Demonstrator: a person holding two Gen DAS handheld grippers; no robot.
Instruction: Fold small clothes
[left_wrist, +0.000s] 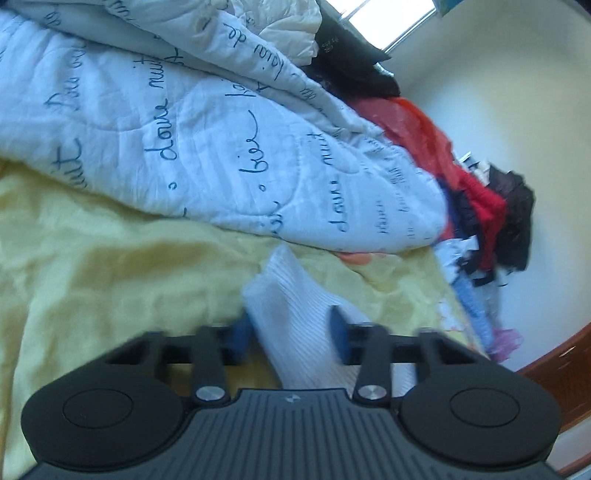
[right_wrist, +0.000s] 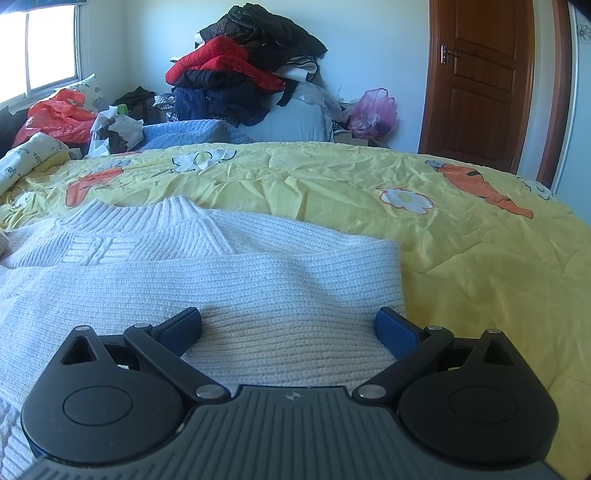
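Viewing along the right tongs (right_wrist: 288, 328), we find their blue pads spread wide apart, both resting on the white knit sweater (right_wrist: 207, 266) with nothing clamped between them. The sweater lies flat on the yellow bedspread (right_wrist: 461, 240) directly ahead of and beneath these tongs. Its collar points away from the tongs, toward the far side of the bed, so the body runs fore-and-aft. A folded sleeve band crosses just ahead of the pads, its long axis running left to right, and its end lies ahead of the right pad.

At the left tongs (left_wrist: 291, 334), the view is tilted and blurred. A strip of the sweater (left_wrist: 295, 314) passes between the pads and extends forward from them. We cannot tell whether the pads press it. A white quilt with script lettering (left_wrist: 221, 147) lies beyond.
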